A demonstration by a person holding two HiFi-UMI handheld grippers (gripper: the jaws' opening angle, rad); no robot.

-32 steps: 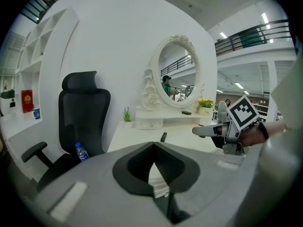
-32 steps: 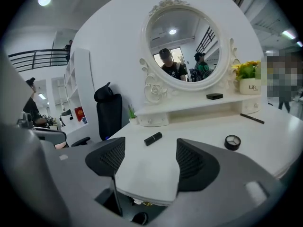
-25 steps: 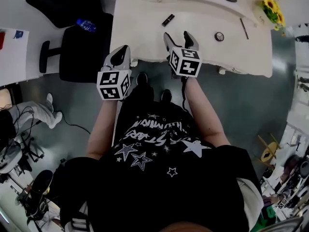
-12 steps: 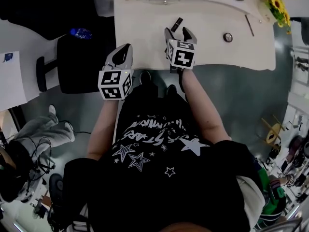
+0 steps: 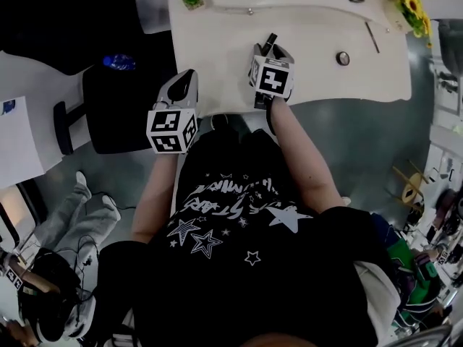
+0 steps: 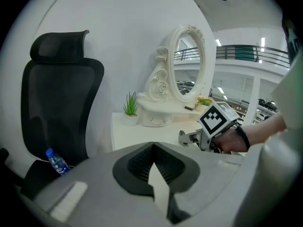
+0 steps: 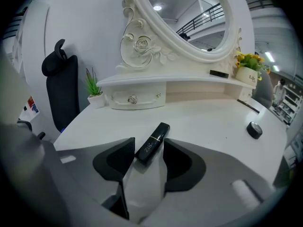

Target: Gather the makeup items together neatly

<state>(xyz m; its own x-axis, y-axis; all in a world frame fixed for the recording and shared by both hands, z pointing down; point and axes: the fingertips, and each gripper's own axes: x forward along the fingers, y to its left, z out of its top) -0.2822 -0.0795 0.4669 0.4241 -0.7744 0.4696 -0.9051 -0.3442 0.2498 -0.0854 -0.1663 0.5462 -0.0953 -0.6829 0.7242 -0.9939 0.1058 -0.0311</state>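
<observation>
The right gripper (image 5: 271, 48) hangs over the white vanity table (image 5: 217, 56). Its jaws have just been closing and stand half apart, either side of a black lipstick tube (image 7: 152, 143) that lies flat on the table, not yet clamped. From the head view the marker cube hides most of the tube. The left gripper (image 5: 184, 78) is off the table's left edge, jaws together and empty. A small round compact (image 5: 343, 58) and a thin pencil (image 5: 372, 37), too small to identify, lie far right.

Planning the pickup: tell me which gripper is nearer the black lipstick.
Right. The right gripper straddles the lipstick, its jaws just now closing; the left gripper hovers at the table's left edge, farther off.
</observation>
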